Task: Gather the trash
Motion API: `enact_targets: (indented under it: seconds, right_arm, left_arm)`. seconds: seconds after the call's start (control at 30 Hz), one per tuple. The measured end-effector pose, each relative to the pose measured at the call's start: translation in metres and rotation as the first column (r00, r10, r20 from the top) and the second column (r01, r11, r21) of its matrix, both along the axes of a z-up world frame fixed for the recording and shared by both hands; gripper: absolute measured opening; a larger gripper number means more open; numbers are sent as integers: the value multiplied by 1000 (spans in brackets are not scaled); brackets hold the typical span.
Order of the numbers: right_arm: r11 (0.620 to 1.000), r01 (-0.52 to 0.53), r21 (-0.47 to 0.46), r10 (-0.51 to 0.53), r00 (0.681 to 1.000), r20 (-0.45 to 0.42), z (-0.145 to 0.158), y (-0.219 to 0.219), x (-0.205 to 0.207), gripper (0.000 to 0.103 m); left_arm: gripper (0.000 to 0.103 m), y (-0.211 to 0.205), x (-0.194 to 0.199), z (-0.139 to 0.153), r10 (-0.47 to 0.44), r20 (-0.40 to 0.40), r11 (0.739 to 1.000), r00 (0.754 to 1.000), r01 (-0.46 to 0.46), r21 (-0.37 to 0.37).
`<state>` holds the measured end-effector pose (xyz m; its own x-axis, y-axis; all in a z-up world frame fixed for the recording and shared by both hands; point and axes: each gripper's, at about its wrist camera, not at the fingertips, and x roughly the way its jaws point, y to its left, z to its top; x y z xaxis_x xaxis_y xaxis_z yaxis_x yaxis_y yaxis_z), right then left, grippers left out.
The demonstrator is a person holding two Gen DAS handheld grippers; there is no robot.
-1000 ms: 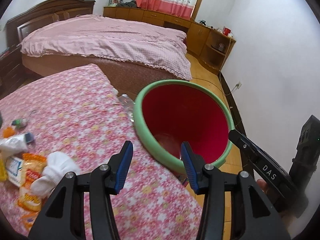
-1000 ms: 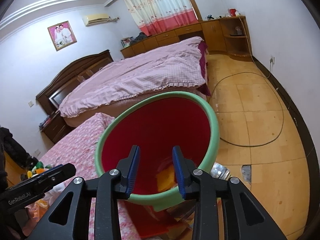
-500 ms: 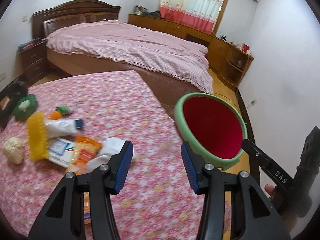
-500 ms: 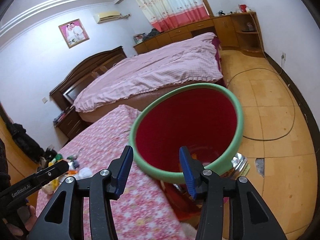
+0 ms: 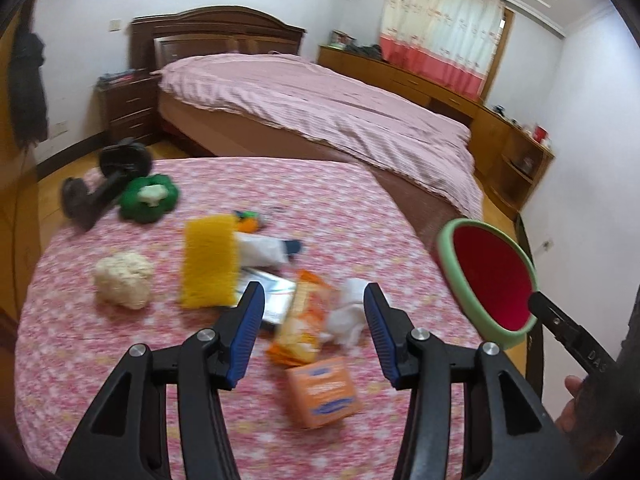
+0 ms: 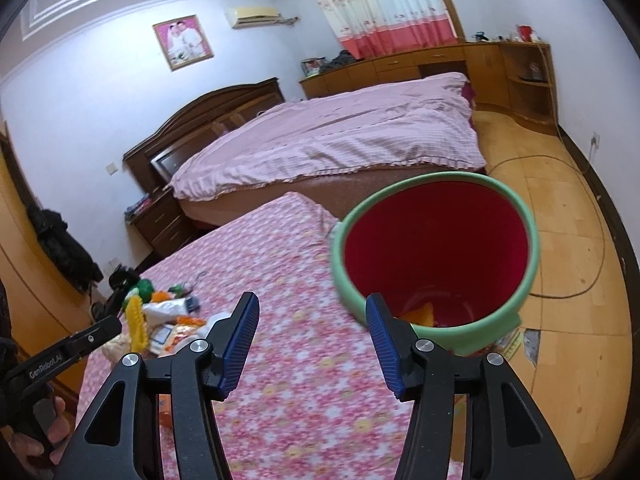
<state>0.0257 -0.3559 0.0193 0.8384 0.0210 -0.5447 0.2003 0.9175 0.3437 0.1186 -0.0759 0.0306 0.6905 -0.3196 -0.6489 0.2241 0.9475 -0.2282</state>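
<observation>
Our left gripper [image 5: 314, 320] has swung from the red bin [image 6: 436, 248] to the trash pile [image 5: 304, 316] on the bench [image 5: 340, 208], fingers open and empty, as on our right gripper [image 6: 312, 336], so another pickup looks next.

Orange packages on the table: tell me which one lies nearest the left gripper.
The orange box, lying alone just below and between the open left gripper fingers. The orange snack packet lies farther out, against the white wad.
</observation>
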Motion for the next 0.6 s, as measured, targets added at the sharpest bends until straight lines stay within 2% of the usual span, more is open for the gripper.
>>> enact_targets:
  seconds: [0.37, 0.47, 0.6]
  right_arm:
    - [996, -91, -15, 90, 994, -57, -9, 44, 32, 58]
    - [993, -115, -14, 114, 990, -79, -15, 55, 43, 59]
    - [989, -145, -11, 143, 984, -106, -24, 67, 58, 64]
  left_arm:
    - [53, 72, 10, -14, 140, 2, 989, 990, -140, 56]
    - [58, 91, 20, -23, 197, -15, 978, 980, -195, 69]
    - [58, 110, 31, -39, 243, -51, 968, 969, -239, 74]
